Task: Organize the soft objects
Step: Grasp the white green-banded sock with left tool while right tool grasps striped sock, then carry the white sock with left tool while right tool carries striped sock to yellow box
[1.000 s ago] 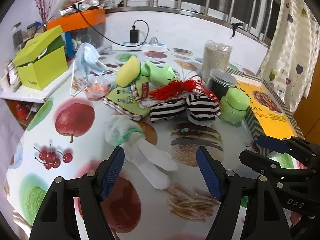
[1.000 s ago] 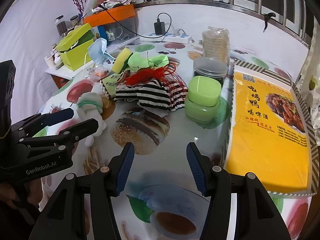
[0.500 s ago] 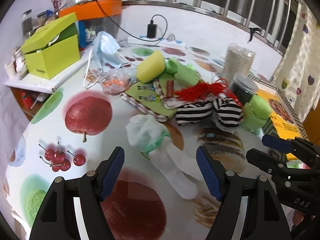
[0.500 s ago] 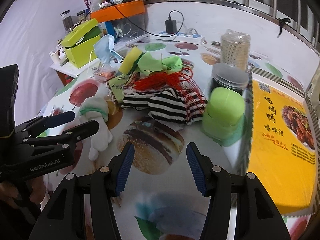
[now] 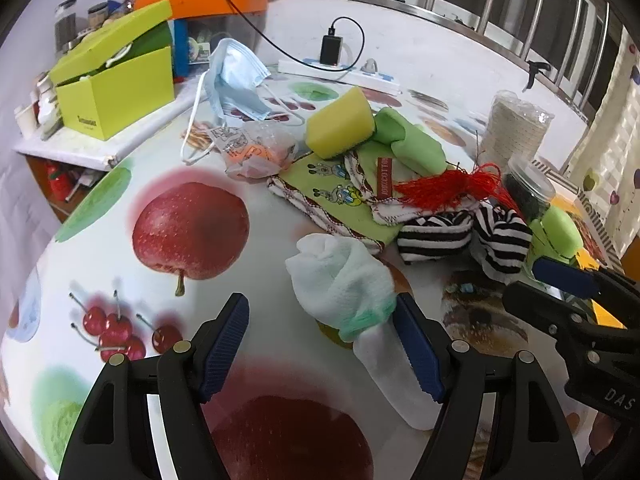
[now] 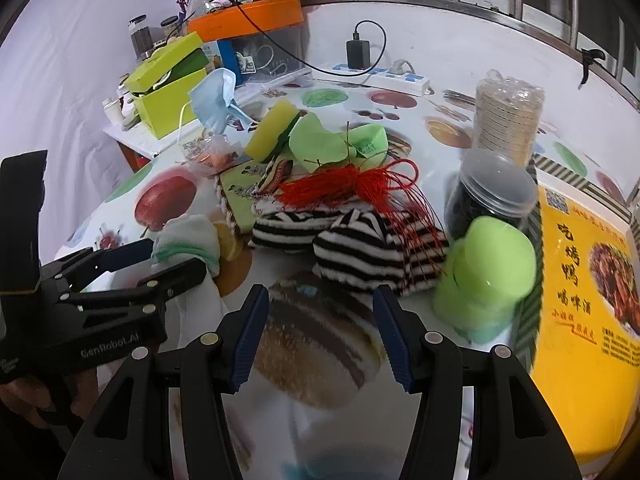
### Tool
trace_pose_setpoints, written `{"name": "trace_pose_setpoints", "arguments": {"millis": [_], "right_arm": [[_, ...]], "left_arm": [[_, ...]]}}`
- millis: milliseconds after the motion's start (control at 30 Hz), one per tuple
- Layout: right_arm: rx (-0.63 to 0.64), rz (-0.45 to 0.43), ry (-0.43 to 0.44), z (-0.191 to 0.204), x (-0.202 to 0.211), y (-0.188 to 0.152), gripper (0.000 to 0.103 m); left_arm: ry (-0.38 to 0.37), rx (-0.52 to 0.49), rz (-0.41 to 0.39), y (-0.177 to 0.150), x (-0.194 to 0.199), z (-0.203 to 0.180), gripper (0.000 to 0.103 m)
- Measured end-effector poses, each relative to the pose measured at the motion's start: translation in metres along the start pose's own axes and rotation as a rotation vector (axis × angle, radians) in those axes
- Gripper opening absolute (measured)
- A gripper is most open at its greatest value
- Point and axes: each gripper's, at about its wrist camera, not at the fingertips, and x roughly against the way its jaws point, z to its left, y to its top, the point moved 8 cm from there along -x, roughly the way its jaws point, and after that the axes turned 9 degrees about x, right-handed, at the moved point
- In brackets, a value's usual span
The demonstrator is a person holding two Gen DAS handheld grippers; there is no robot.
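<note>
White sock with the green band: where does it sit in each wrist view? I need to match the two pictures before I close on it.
Left wrist: the white sock lies low and centre, just ahead of the open left gripper, against its right-hand finger.
Right wrist: it is at mid-left, at the left gripper's tips.
Shared landmark: the striped cloth, right of the sock in both.

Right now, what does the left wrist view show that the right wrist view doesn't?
Only the left wrist view: the white sock's long leg lying against the left gripper's right jaw, and the printed cherries. Only the right wrist view: the whole yellow food box and the burger print under the right gripper. Both: open jaws, the striped cloth, red tassel and yellow sponge.
</note>
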Motion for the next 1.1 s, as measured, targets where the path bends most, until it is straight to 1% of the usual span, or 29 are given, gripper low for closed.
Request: {"name": "trace_pose_setpoints", "arguments": {"millis": [67,167,233,267,300,333,400,467,500,533,567,600,633,700,900,1100], "right_arm": [[-0.001,0.003,-0.005,-0.002,-0.005,0.004,0.055],[-0.001,0.013,-0.017,-0.004,-0.014,0.008,0.055],[-0.002,0.025,-0.035,-0.007,-0.02,0.01,0.055],[-0.004,0.032,-0.045,-0.008,-0.023,0.011,0.055],[-0.005,0.038,-0.055,-0.009,-0.025,0.011,0.055],[-0.001,0.045,-0.065,-0.01,-0.028,0.012,0.055],[0.008,0.056,-0.084,-0.011,-0.033,0.013,0.055],[0.009,0.063,-0.1,-0.014,-0.037,0.014,0.043],[0.012,0.064,-0.109,-0.015,-0.038,0.014,0.03],[0.01,0.061,-0.11,-0.016,-0.038,0.014,0.022],[0.007,0.055,-0.107,-0.016,-0.036,0.014,0.018],[0.008,0.046,-0.104,-0.016,-0.034,0.015,0.012],[0.01,0.035,-0.102,-0.015,-0.03,0.015,0.01],[0.013,0.02,-0.094,-0.013,-0.023,0.015,0.009],[0.02,-0.026,-0.035,0.0,0.003,0.008,0.009],[-0.025,-0.058,0.064,0.009,0.018,0.0,0.009]], "left_arm": [[-0.002,-0.001,0.001,0.002,-0.004,0.001,0.075],[-0.005,0.005,0.005,0.004,-0.01,0.002,0.066],[-0.001,0.002,0.003,0.005,-0.011,0.003,0.054],[0.004,0.0,0.0,0.006,-0.012,0.004,0.05],[0.009,-0.002,-0.004,0.008,-0.013,0.005,0.043],[0.008,0.0,-0.005,0.009,-0.013,0.005,0.039],[-0.006,0.009,-0.006,0.011,-0.014,0.006,0.039],[-0.015,0.015,-0.006,0.013,-0.014,0.008,0.038],[-0.018,0.015,-0.007,0.013,-0.015,0.009,0.036],[-0.019,0.015,-0.008,0.013,-0.015,0.009,0.035],[-0.021,0.015,-0.008,0.013,-0.015,0.009,0.034],[-0.023,0.016,-0.008,0.013,-0.014,0.01,0.033],[-0.025,0.017,-0.007,0.013,-0.014,0.01,0.031],[-0.03,0.021,-0.005,0.012,-0.013,0.011,0.029],[-0.046,0.04,0.004,0.006,-0.006,0.014,0.026],[-0.059,0.038,-0.002,0.002,0.007,0.013,0.026]]}}
